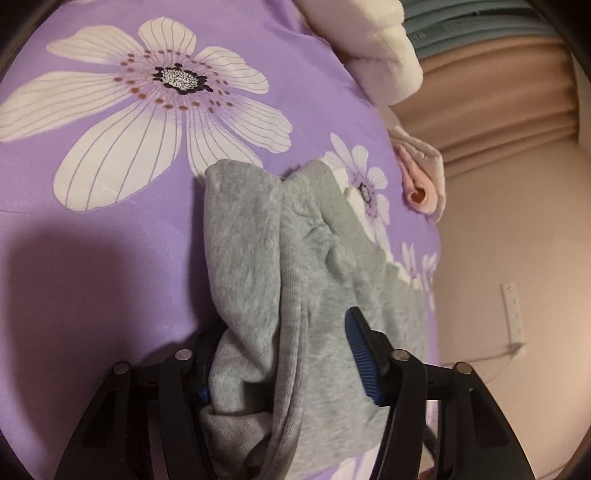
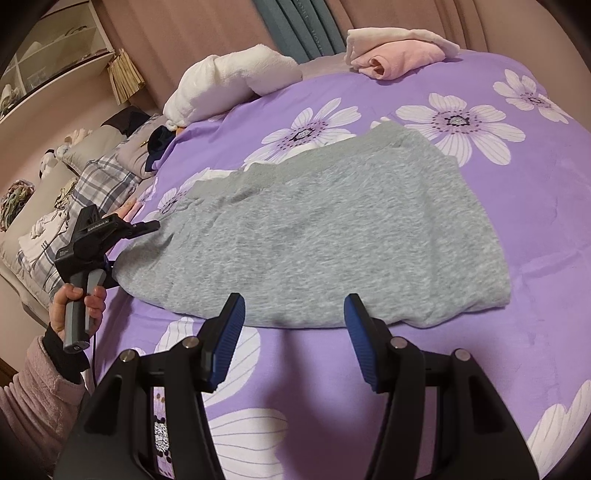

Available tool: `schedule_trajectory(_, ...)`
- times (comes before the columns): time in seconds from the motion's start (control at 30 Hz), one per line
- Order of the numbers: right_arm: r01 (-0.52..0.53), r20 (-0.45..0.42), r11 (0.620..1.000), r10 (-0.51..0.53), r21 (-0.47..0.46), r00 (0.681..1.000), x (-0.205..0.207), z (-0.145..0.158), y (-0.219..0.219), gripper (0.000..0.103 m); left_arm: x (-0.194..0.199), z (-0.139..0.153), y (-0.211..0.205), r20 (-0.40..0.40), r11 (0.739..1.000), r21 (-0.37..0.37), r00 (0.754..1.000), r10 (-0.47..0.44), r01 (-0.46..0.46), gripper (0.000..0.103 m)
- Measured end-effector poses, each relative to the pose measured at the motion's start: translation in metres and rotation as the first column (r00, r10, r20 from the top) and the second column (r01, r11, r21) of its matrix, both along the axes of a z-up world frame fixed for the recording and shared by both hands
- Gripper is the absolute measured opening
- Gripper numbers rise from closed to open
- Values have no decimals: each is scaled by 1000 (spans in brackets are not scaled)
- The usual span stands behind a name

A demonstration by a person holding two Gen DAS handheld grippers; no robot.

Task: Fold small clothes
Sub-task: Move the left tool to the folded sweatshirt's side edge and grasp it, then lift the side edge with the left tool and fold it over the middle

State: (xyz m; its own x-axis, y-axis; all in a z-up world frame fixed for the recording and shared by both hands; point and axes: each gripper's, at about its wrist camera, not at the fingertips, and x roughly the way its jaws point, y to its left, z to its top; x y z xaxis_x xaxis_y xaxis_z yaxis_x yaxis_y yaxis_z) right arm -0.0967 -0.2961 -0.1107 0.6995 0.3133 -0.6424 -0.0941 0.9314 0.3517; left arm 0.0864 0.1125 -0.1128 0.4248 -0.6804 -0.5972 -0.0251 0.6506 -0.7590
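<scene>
Blue ribbed pads point(image 1: 364, 360) line the left gripper point(image 1: 280, 365), and between them sits a bunched edge of the grey garment point(image 1: 295, 266). One pad is buried in the cloth; the other shows bare, with the fabric lying against its inner side, so the jaws look half closed around the cloth, but whether they truly pinch it I cannot tell. In the right wrist view the left gripper point(image 2: 138, 229) sits at the garment's point(image 2: 332, 236) left end, held by a hand point(image 2: 74, 306) in a pink fleecy sleeve point(image 2: 33, 402).

The right gripper point(image 2: 291, 339) stands with jaws parted and nothing between them, poised just short of the garment's near edge, over the purple flowered bedspread point(image 2: 517, 350).

My reading: the garment lies spread on the bed with one fold probably already made, and the left end is being taken up for the next fold. The next move calls for a firm hold on that end, the right gripper taking the near edge or corner, and both carrying the cloth across evenly.

Writing: a small white label on the left gripper's body, too blurred to read surely; pale lettering on the teal curtain point(image 2: 303, 26), also not legible. A folded pink-and-white pile point(image 2: 399, 51) waits at the bed's far side.
</scene>
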Motion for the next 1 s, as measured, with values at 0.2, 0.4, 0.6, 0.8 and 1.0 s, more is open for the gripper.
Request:
schedule_trajectory(0.2,-28,-7,1000,28,9,1000,8,-1,14,56,-5,-10,8,-17,999,29,999,31,-31,26)
schedule_trajectory(0.4,-71,2,997,72,-21,997,21,4,36,56,-11,4,3,20,996,70,999,48,-49,15)
schedule_trajectory(0.6,-92,24,996,92,-3,996,49,17,50,52,-24,54,-17,173,995,97,985,-13,-4,14)
schedule_trajectory(0.8,-60,2,998,61,-16,998,87,20,66,27,-26,79,-35,215,989,139,974,-70,41,14)
schedule_trajectory(1.0,-55,-102,995,47,-80,994,118,-6,82,17,-25,86,-45,223,986,154,970,-92,58,14)
